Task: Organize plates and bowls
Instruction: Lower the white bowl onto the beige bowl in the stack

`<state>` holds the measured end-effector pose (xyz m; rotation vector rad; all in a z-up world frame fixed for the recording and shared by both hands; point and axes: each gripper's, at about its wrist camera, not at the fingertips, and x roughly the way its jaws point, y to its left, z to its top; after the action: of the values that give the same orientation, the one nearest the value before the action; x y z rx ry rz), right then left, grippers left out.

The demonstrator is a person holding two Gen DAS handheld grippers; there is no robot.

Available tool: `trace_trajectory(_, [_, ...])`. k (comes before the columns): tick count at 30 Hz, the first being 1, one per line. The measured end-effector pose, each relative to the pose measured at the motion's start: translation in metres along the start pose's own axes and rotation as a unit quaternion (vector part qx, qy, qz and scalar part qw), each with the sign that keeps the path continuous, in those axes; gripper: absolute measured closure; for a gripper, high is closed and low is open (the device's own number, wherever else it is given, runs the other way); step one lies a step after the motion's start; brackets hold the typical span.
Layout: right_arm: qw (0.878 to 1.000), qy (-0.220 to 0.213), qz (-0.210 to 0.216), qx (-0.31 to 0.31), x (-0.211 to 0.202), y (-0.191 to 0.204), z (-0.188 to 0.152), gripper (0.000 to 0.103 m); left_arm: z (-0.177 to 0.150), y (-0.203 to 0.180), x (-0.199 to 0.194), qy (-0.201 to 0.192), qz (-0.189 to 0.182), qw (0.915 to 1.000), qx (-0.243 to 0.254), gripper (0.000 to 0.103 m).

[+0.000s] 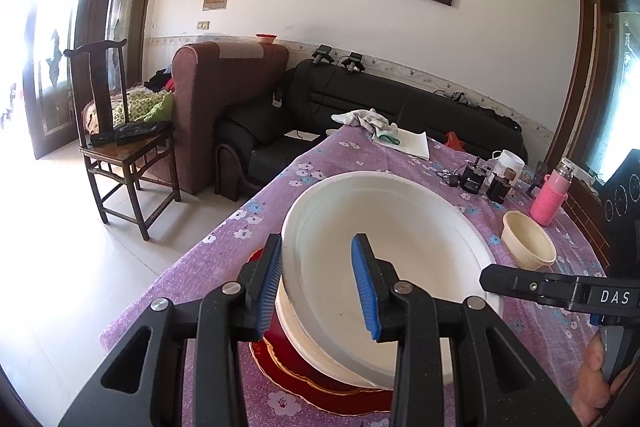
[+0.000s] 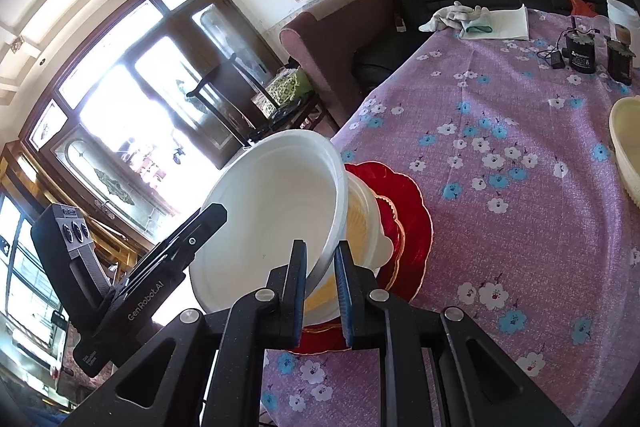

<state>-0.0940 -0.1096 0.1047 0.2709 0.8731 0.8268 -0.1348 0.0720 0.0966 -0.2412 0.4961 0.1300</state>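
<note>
Tablecloth [image 2: 500, 187], purple with a woven look and printed flowers, covers the table. Near its left edge sits a red plate [image 2: 408, 203] with a scalloped gold rim, a cream ribbed bowl [image 2: 360, 223] on it, and a large smooth white bowl [image 1: 384, 239] tilted above, apparently being stacked. The left gripper [image 1: 320, 287] stands apart astride the white bowl's rim; the right gripper [image 2: 322, 287] is clamped on the opposite rim. Next, the bowl needs levelling and lowering into the cream one. A second cream bowl [image 1: 528, 241] waits at far right.
</note>
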Motion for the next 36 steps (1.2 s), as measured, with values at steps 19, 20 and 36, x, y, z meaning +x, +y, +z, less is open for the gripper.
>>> trace_trajectory(19, [1.000,0.017,-0.013,0.011,0.012,-0.006,-0.006,0.085,-0.010,0.005,0.018,0.028,0.003,0.9996,-0.001,0.070])
trace_trajectory(20, [1.000,0.016,-0.014,0.011,0.012,-0.007,-0.006,0.085,-0.010,0.005,0.019,0.028,0.003,0.9996,-0.001,0.070])
trace_trajectory(36, [1.000,0.020,-0.013,0.014,0.016,-0.008,-0.010,0.085,-0.014,0.005,0.025,0.032,0.013,0.9994,0.004,0.070])
